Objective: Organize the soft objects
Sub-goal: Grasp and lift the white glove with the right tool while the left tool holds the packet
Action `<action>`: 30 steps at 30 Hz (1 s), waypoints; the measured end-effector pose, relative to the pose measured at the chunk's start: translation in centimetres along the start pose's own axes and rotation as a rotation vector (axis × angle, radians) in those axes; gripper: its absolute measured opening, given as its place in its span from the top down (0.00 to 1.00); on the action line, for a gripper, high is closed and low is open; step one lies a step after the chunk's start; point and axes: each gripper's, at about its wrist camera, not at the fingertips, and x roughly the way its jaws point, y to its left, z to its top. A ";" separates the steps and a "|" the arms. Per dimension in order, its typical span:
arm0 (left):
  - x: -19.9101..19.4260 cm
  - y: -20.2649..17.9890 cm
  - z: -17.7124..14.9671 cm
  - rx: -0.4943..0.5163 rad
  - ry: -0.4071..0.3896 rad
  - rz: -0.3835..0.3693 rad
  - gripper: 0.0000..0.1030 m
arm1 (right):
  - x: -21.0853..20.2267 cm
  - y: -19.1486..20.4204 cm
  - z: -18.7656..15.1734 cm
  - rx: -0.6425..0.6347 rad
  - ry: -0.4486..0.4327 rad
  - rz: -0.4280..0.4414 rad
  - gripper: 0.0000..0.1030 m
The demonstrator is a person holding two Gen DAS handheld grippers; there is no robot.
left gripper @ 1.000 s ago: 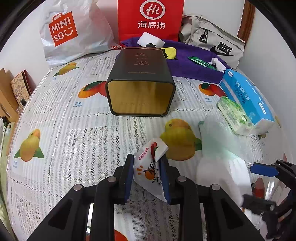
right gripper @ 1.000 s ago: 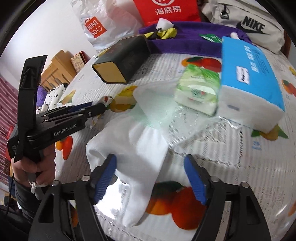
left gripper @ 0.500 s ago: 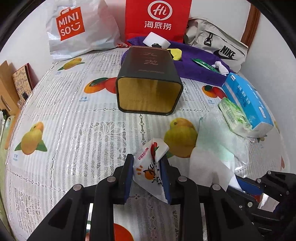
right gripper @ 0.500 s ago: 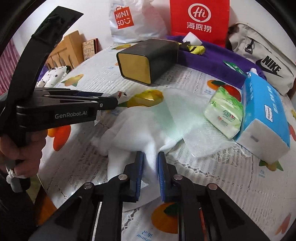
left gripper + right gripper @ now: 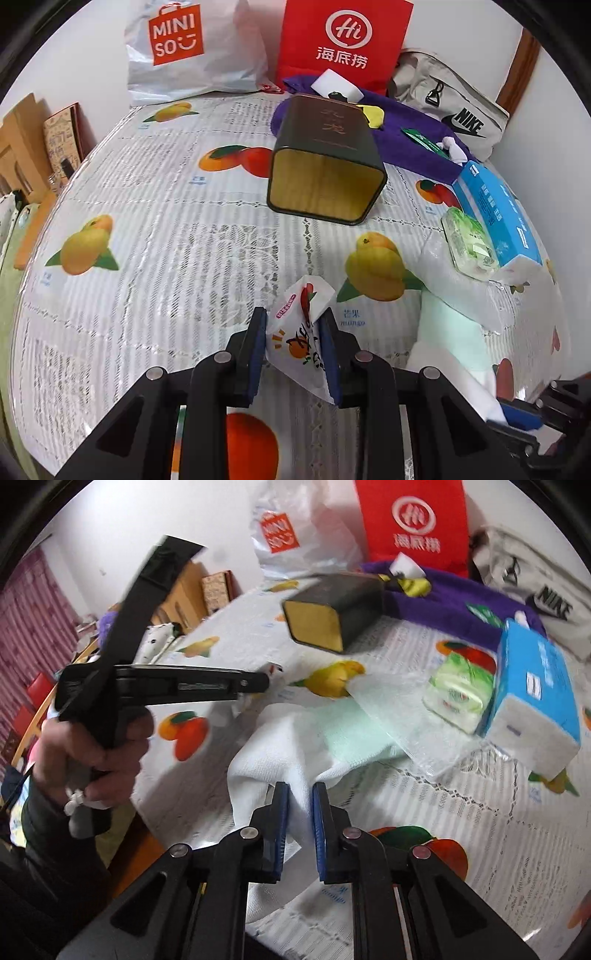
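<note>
My left gripper is shut on a small white snack packet with orange print, held just above the fruit-print tablecloth. My right gripper is shut on a white and mint-green cloth, lifting its near edge; the cloth also shows in the left wrist view. A dark tin box lies on its side further back with its open gold mouth facing me. The left gripper shows in the right wrist view.
A blue tissue pack and a green wet-wipe pack lie at the right. A purple cloth, MINISO bag, red bag and Nike bag stand at the back. The table edge is near at the left.
My right gripper closed on the white cloth and has lifted its edge, pulling it toward me. My left gripper kept hold of the packet and shifted slightly.
</note>
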 end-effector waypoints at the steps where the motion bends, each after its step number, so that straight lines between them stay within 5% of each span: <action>1: -0.2 0.0 -0.1 0.002 -0.003 0.005 0.74 | -0.3 0.4 -0.1 -0.013 -0.008 -0.001 0.87; 12: -1.5 -1.9 -1.5 0.030 -0.002 -0.003 0.74 | -3.3 -0.8 -2.3 0.024 0.015 -0.071 0.88; 30: 0.1 -2.9 -1.0 0.041 0.026 -0.006 0.74 | -6.8 -9.8 -5.2 0.278 -0.024 -0.295 0.88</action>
